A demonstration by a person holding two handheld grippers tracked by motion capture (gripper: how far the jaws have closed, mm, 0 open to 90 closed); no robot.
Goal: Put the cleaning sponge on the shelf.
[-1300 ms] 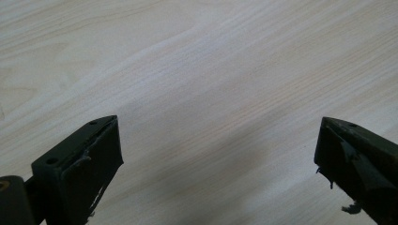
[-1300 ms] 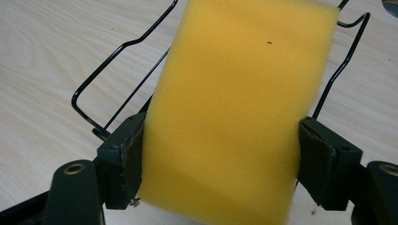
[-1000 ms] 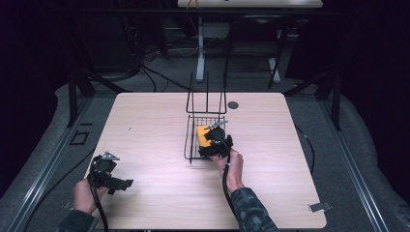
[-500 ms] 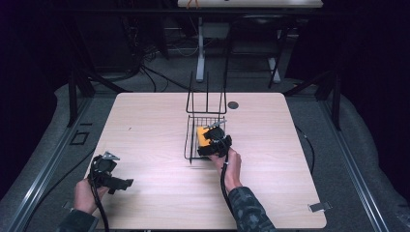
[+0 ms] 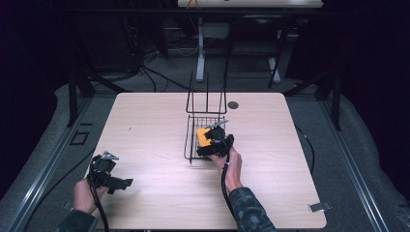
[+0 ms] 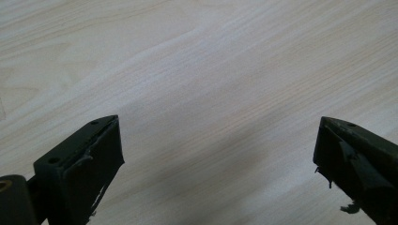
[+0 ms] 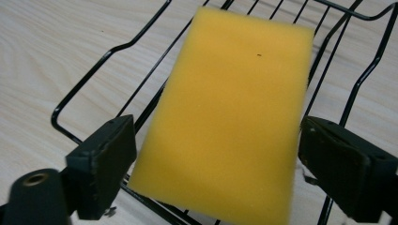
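Pale wood-grain table bears black wire basket, spongy yellow block.

Sponge lies in wire basket on table.

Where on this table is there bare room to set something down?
Bare wood lies between the left gripper and the wire basket, and right of the basket toward the table edge. Crowded: the basket, holding the yellow sponge and right gripper.

Light: my table is evenly lit from above; the room around it is dark.
Shadows: soft smudge between my left claw's jaws.
Focus: sponge edges nearest my right claw blur.
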